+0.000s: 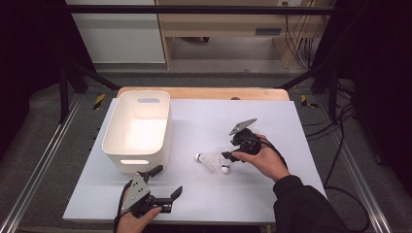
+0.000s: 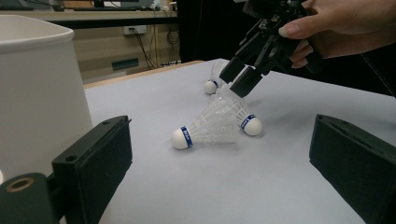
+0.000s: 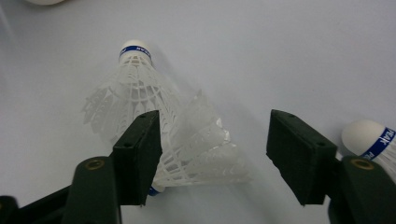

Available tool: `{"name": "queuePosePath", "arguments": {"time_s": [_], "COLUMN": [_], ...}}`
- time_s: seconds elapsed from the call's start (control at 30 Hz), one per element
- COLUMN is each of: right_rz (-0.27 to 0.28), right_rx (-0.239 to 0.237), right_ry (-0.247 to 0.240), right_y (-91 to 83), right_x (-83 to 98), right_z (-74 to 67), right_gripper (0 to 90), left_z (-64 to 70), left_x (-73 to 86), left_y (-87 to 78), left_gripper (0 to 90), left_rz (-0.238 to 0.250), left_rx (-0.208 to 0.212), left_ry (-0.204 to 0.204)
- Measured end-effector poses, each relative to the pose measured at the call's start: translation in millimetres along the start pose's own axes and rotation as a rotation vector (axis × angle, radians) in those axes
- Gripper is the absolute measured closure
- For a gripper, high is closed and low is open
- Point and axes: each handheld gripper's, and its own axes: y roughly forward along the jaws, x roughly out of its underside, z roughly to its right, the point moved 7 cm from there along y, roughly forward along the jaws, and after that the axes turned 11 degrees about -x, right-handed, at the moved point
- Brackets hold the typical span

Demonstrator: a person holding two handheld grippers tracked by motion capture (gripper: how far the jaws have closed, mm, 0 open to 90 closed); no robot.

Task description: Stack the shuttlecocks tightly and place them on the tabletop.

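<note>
Right of centre in the high view, the right gripper [image 1: 227, 156] is reaching toward frame left over two crossed white shuttlecocks [image 1: 212, 160] that are lying on the pale table [image 1: 272, 194], their skirts overlapping. In its own view the jaws are standing partly apart, straddling the plastic skirt [image 3: 205, 144] without yet pinching it; one cork is pointing to upper frame. The left gripper [image 1: 165, 187], wide open and holding nothing, is sitting at lower left, farther off, near the white bin [image 1: 138, 128].

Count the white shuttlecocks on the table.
3: two white plastic shuttlecocks overlap mid-table, the nearer across the other; a third lies just beyond them. Others may be hidden inside the white plastic bin.
</note>
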Motion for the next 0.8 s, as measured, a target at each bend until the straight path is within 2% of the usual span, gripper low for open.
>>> {"name": "queuePosePath", "arguments": {"time_s": [0.3, 0.57, 0.8], "right_rz": [-0.016, -0.051, -0.062], "right_rx": [-0.08, -0.099, -0.116], "right_ry": [0.01, -0.03, -0.007], "right_y": [7.6, 0.7, -7.0], "right_x": [1.7, 7.8, 17.3], "right_z": [-2.1, -8.6, -18.0], "right_gripper": [49.8, 63.8, 74.0], "left_z": [1.2, 2.1, 2.3], "left_x": [0.6, 0.9, 1.1], "left_y": [0.3, 0.6, 0.9], "left_gripper": [6.2, 6.3, 6.5], "left_rz": [-0.003, -0.006, -0.007], "left_rx": [0.006, 0.011, 0.01], "left_ry": [0.003, 0.006, 0.006]}}
